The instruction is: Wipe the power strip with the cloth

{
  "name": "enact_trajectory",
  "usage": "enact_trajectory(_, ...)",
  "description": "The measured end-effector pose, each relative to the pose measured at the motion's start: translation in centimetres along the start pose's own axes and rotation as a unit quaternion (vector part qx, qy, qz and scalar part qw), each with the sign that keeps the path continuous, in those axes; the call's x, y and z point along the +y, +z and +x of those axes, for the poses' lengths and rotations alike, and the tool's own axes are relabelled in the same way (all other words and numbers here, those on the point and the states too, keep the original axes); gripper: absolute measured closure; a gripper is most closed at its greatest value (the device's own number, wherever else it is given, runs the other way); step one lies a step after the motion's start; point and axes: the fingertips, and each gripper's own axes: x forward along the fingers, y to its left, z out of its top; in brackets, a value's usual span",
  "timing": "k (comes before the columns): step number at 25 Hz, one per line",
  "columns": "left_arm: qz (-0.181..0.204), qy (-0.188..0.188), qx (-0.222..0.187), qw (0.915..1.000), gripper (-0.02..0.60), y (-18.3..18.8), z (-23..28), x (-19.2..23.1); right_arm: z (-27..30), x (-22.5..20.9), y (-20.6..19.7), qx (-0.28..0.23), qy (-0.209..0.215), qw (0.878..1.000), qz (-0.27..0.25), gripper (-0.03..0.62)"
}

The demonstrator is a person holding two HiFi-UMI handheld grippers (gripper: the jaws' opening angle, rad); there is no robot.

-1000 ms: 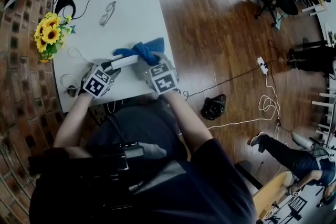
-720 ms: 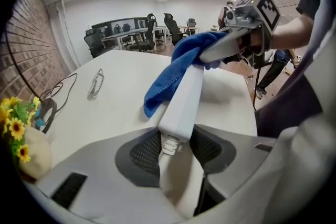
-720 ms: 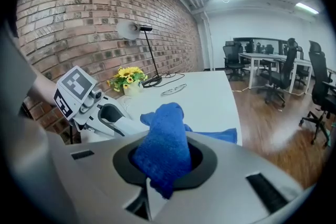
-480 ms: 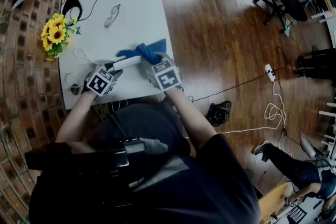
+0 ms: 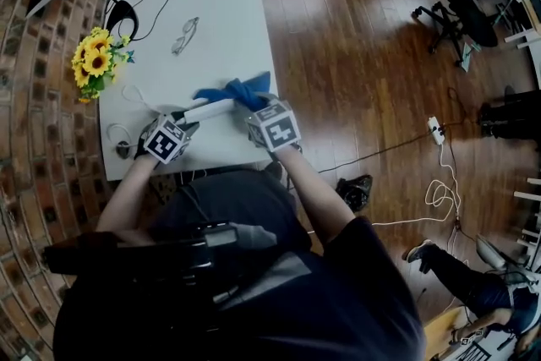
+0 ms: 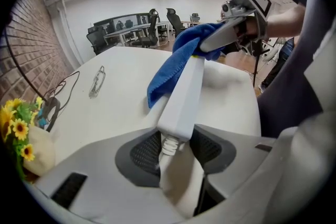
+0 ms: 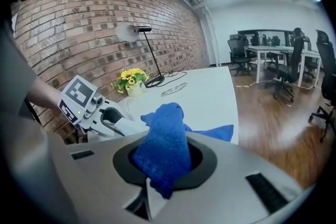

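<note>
The left gripper (image 6: 170, 152) is clamped on the cord end of the white power strip (image 6: 184, 92), holding it over the desk (image 6: 115, 107). The right gripper (image 7: 165, 165) pinches the blue cloth (image 7: 160, 134), which drapes over the strip's far end. Wiping looks under way (the near length seems not yet covered). Both forearms reach in from the desk's near edge, the left gripper tipped steeply down.

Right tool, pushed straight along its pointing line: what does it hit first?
The right tool is shut on the blue cloth. Straight ahead, that cloth drapes over the power strip, so likely the strip first, then the white table. Depth is unclear.
</note>
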Motion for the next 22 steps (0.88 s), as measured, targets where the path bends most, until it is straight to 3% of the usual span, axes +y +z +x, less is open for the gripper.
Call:
enact_trajectory(9, -0.003, 0.004, -0.003, 1.0, 0.399, 0.2, 0.1, -0.1, -0.7, -1.3, 0.0, -0.007, -0.001, 0.999, 0.036, 0.548)
enact_trajectory(16, -0.01, 0.016, -0.006, 0.9998, 0.4, 0.1, 0.0, 0.2, -1.0, -2.7, 0.2, -0.006, -0.023, 1.0, 0.014, 0.543)
enact_trajectory(19, -0.007, 0.012, -0.01, 0.9999, 0.4, 0.3, 0.1, 0.3, -1.2, -3.4, -0.2, 0.0, -0.026, 0.998, 0.05, 0.528)
enact_trajectory(22, -0.007, 0.009, -0.014, 0.9998, 0.4, 0.2, 0.1, 0.4, -0.8, -3.2, -0.1, 0.012, -0.032, 0.999, 0.027, 0.528)
